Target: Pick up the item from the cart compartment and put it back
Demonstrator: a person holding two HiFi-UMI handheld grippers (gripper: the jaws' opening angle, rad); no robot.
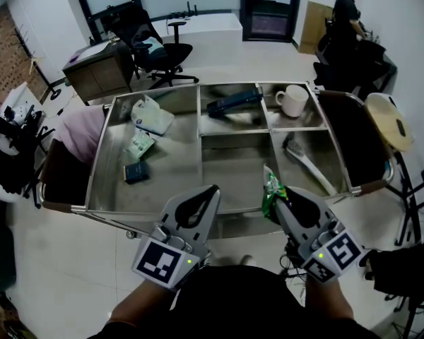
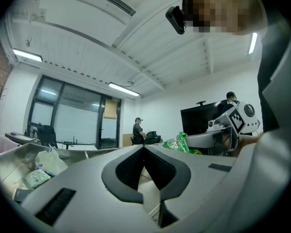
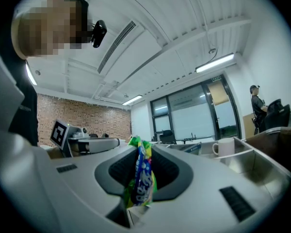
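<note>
Right gripper [image 1: 279,196] clamped on a green snack packet [image 1: 268,182], packet upright over the steel cart's [image 1: 173,164] near edge, left gripper [image 1: 209,191] alongside, jaws pressed together on nothing, white mug [image 1: 292,99] in the cart's far-right compartment

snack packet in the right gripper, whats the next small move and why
Probably ease the right gripper forward and lower over the middle compartment: its jaws pinch the green snack packet, held at the near edge of the cart, not inside any compartment yet.
</note>
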